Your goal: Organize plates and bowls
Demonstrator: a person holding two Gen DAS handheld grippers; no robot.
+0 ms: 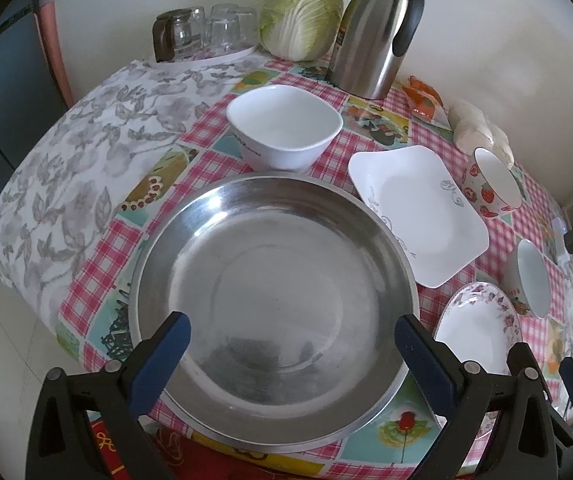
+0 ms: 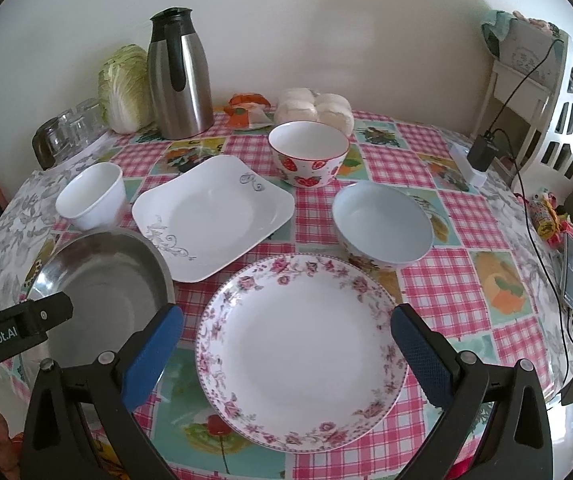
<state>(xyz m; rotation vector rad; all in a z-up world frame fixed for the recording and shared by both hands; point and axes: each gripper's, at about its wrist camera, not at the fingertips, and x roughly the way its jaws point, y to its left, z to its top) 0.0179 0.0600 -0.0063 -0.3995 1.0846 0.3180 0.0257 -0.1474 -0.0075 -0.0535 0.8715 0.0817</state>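
Observation:
A wide steel plate point(image 1: 274, 300) lies at the table's near edge, and my left gripper point(image 1: 292, 344) hangs open over its near rim, holding nothing. Behind it stands a white square bowl point(image 1: 284, 128), with a white square plate point(image 1: 418, 210) to the right. In the right wrist view my right gripper point(image 2: 286, 340) is open above a round rose-rimmed plate point(image 2: 300, 350), empty. Past it sit a pale blue-lined bowl point(image 2: 382, 224), a strawberry bowl point(image 2: 308, 152), the square plate point(image 2: 212, 214), the white bowl point(image 2: 90, 196) and the steel plate point(image 2: 102, 280).
A steel thermos jug point(image 2: 180, 76), a cabbage point(image 2: 124, 88) and upturned glasses point(image 1: 210, 32) stand along the back wall. Wrapped buns point(image 2: 318, 108) and a snack packet point(image 2: 248, 110) lie behind the bowls. A charger with cable point(image 2: 482, 154) and a phone point(image 2: 572, 276) lie at the right edge.

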